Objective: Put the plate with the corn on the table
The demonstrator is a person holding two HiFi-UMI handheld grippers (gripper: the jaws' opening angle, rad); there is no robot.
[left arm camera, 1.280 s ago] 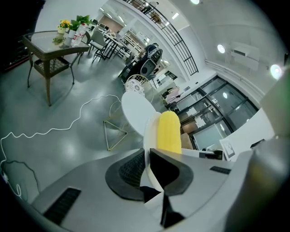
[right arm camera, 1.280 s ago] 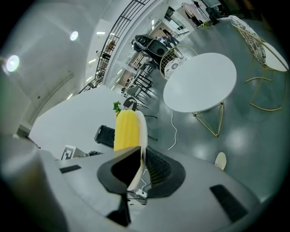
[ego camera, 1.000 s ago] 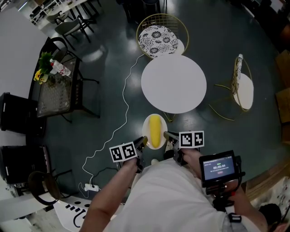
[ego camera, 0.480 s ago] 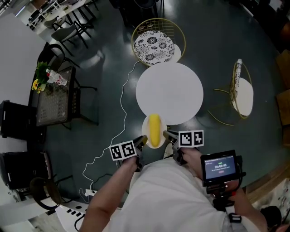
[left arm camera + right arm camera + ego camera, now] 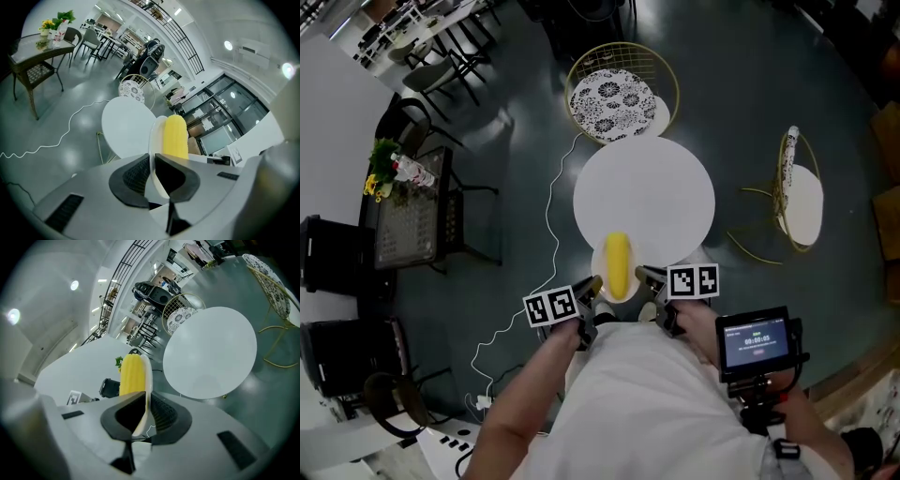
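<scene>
A white plate [image 5: 602, 281] with a yellow corn cob [image 5: 618, 264] on it is held over the near edge of the round white table [image 5: 644, 197]. My left gripper [image 5: 592, 287] is shut on the plate's left rim, and my right gripper [image 5: 643, 277] is shut on its right rim. In the left gripper view the plate's rim [image 5: 153, 140] sits between the jaws with the corn [image 5: 175, 137] above it. The right gripper view shows the rim [image 5: 147, 380] clamped likewise, with the corn [image 5: 132, 375] to its left and the table [image 5: 209, 352] ahead.
A gold wire chair [image 5: 622, 89] with a patterned cushion stands beyond the table, and another gold chair [image 5: 797, 187] at its right. A white cable [image 5: 546, 246] runs across the dark floor at left. A side table with flowers [image 5: 405, 202] is far left.
The table has come nearer in the head view. The plate with the corn, held in both grippers, now overlaps the table's near edge.
</scene>
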